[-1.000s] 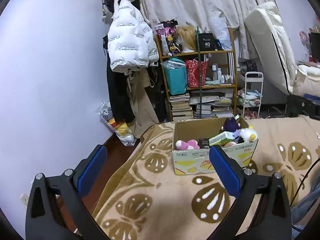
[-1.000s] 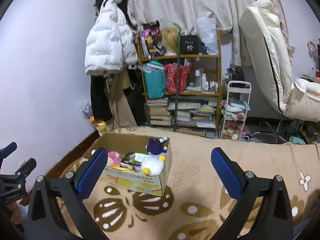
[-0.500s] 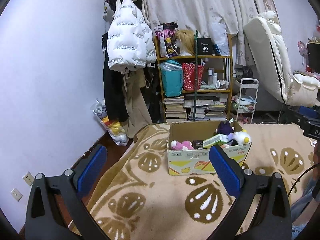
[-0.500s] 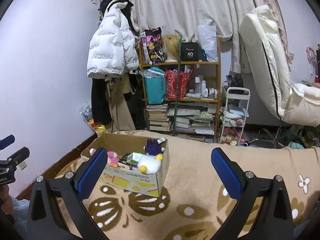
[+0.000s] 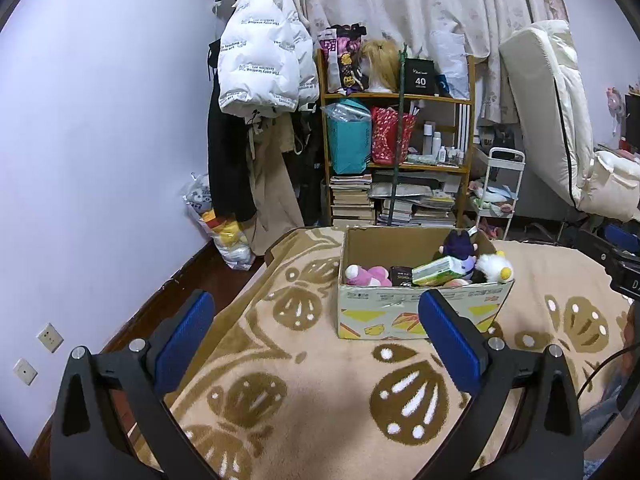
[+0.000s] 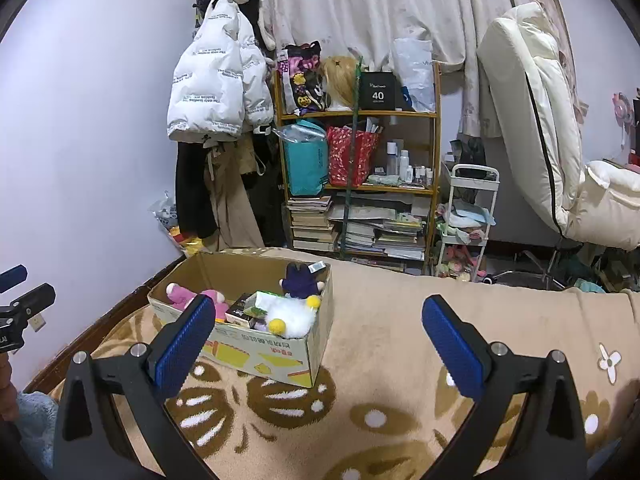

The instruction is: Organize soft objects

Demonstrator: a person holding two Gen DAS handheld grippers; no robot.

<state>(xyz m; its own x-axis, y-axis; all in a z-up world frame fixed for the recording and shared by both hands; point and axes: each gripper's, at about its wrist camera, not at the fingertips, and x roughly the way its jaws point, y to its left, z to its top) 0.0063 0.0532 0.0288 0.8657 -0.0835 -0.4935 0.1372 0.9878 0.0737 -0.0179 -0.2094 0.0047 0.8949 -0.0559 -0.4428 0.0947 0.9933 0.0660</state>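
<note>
Grippers, left and right, hang wide and empty as we risk tipping the crowded box by snagging toys.

A black box on the top shelf read "40". The white jacket carried repeated lines, "The only leading fashion art".

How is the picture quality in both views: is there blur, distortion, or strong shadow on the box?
Left wrist view: sharp, strong fisheye bending of the wall, dark corners; the cardboard box is evenly lit, with only a soft shadow on the blanket. Right wrist view: equally sharp and curved; the white plush looks bright but not overexposed.
</note>
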